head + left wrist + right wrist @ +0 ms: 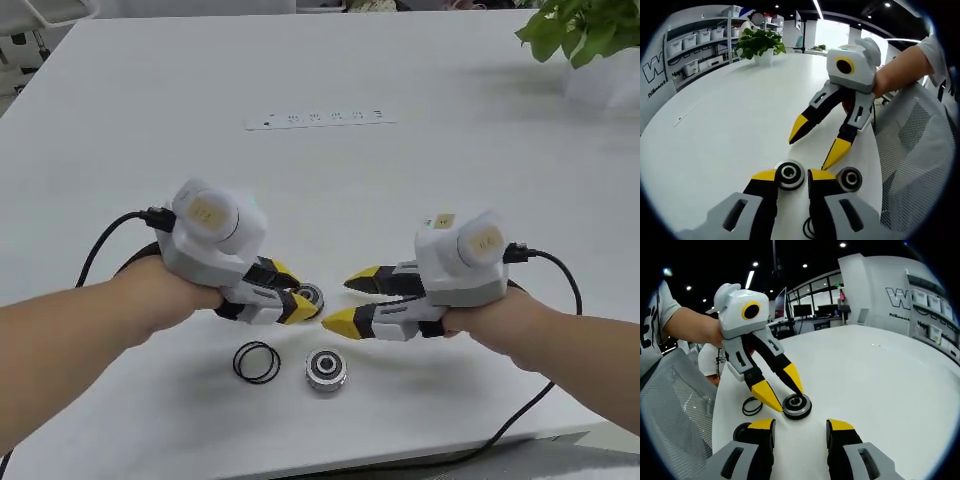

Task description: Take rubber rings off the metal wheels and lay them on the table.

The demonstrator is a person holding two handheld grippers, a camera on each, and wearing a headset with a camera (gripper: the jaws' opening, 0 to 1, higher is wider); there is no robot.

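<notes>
- Head view: rubber rings [257,361] are already laid on the table [450,150], near the left hand-held gripper [300,292].
- A metal wheel [309,296], judged still ringed, is clamped between its jaws.
- The right hand-held gripper [337,302] is held apart beside it.

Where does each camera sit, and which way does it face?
Head view: on the headset, looking down at the table; both forearms, left gripper and right gripper show.
Left gripper view: rides the left gripper, looks along its fingers, closed on a metal wheel, toward the right gripper.
Right gripper view: opposite, along its open fingers.
Shared: that wheel.
</notes>
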